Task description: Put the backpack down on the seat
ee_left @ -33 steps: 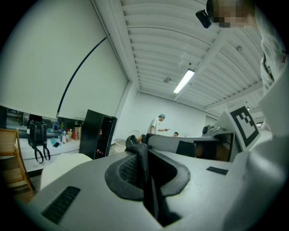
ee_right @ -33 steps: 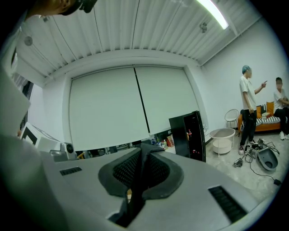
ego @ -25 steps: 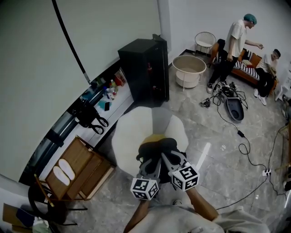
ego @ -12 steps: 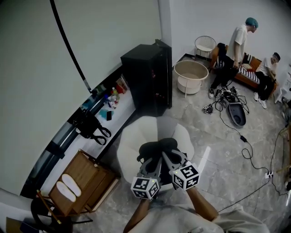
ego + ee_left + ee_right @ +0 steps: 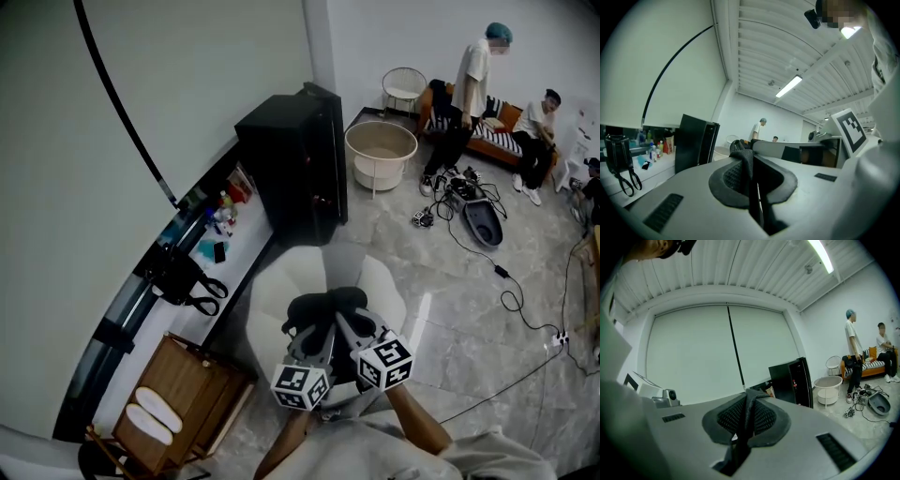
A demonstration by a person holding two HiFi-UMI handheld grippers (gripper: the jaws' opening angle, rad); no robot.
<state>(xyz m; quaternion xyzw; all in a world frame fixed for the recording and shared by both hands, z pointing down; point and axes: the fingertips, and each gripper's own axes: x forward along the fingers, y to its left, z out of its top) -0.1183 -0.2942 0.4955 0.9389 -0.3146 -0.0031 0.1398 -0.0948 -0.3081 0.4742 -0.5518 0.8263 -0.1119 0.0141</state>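
Since one second earlier, the white seat (image 5: 281, 292) had drawn in from ahead of my grippers to directly beneath them. The black cabinet (image 5: 295, 159) remained beyond the seat, ahead and slightly left.

Grip: left gripper (image 5: 317, 336) was clenched on a black webbing strap (image 5: 743, 169), which was pinched flat between its pads. Right gripper (image 5: 349, 326) was likewise clamped on a second black strap (image 5: 748, 414). Neither showed any gap around the webbing.

Position: the backpack (image 5: 326, 307) hung from both grippers just ahead of the jaws and over the seat cushion. I could not tell whether its base was touching the cushion yet.

Step, as judged: carrying appeared finished and lowering was in hand. The next move called for bringing both grippers down together, keeping the bag level until the cushion took its weight, and only then easing the jaws off the straps. Releasing early risked the bag tipping off the rounded edge onto the floor.

Count: one backpack, two straps held, one seat, two grippers, one cabinet, one round white tub (image 5: 380, 148) far ahead, and two people well beyond it to the right.
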